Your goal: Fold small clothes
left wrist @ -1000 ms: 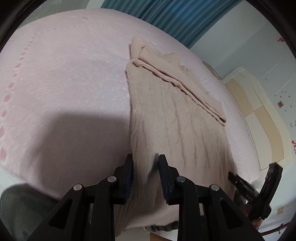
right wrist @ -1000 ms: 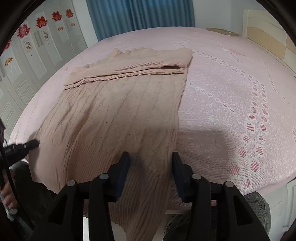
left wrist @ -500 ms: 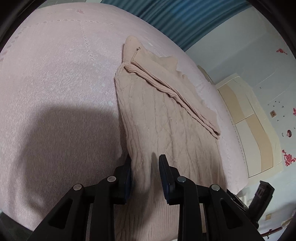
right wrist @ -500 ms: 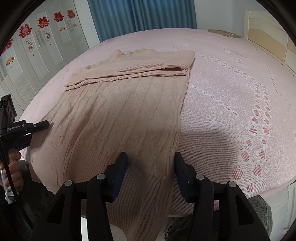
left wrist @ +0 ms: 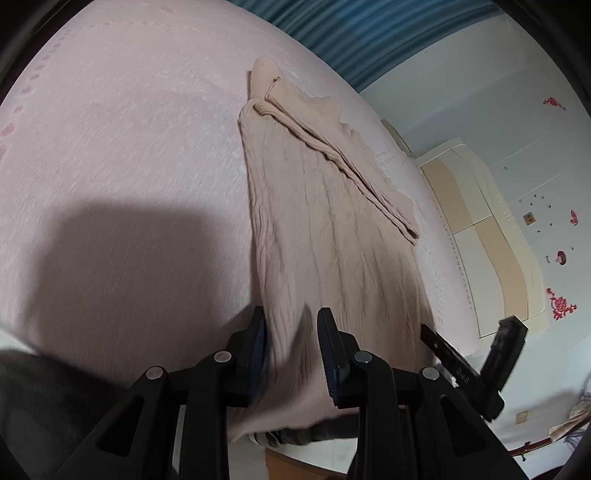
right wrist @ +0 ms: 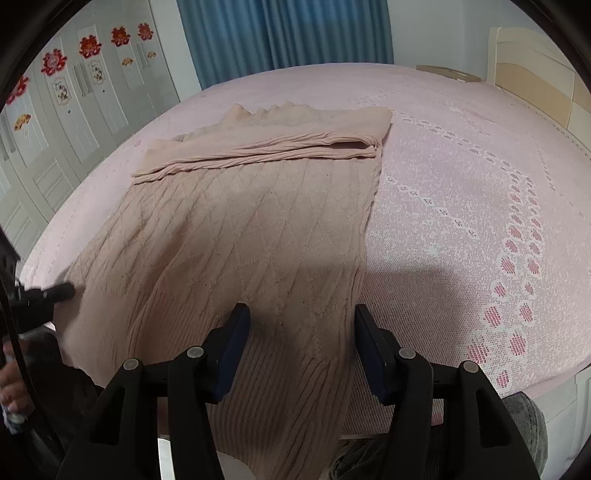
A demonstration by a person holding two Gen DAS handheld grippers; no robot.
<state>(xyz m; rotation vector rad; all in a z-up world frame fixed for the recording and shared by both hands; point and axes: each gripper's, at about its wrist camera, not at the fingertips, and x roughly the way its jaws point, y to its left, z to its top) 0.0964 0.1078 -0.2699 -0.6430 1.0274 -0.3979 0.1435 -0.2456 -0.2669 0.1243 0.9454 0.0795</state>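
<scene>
With the beige knit sweater (right wrist: 236, 236) lying flat on the pink bed (right wrist: 461, 192), hem draped over its near edge, the left gripper (left wrist: 291, 332) stands narrow around the hem's left corner while the right gripper (right wrist: 299, 347) is opening over the right corner, so both fingers should probably take matching corners before lifting evenly.

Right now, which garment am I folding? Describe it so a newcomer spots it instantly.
Find the big pink bedspread under the blue curtain. On it lies a beige cable-knit sweater, its sleeves folded across the far end and its ribbed hem hanging off the near edge; it is the only garment there.
</scene>
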